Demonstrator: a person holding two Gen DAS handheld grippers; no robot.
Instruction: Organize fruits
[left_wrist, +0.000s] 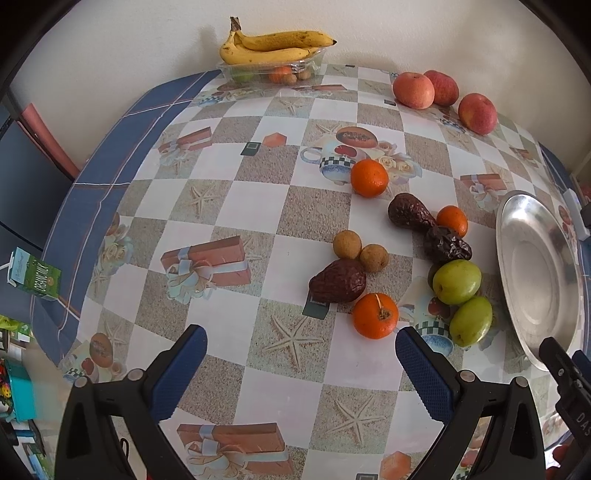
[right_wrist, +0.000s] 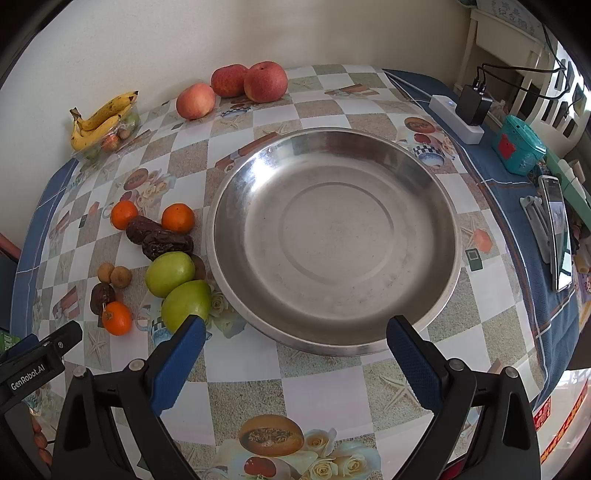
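An empty steel plate (right_wrist: 334, 243) lies on the checked tablecloth; it also shows at the right edge of the left wrist view (left_wrist: 539, 273). Left of it lie loose fruits: three oranges (left_wrist: 375, 315), three dark dates (left_wrist: 338, 280), two green fruits (left_wrist: 457, 281) and two small brown longans (left_wrist: 347, 244). Three red apples (left_wrist: 413, 90) sit at the back. My left gripper (left_wrist: 301, 341) is open and empty, just in front of the near orange. My right gripper (right_wrist: 295, 334) is open and empty at the plate's near rim.
A clear tray with bananas (left_wrist: 275, 48) and small fruits stands at the back by the wall. A power strip with a charger (right_wrist: 460, 114), a teal box (right_wrist: 519, 149) and a phone (right_wrist: 557, 230) lie right of the plate. A milk carton (left_wrist: 35, 273) sits beyond the table's left edge.
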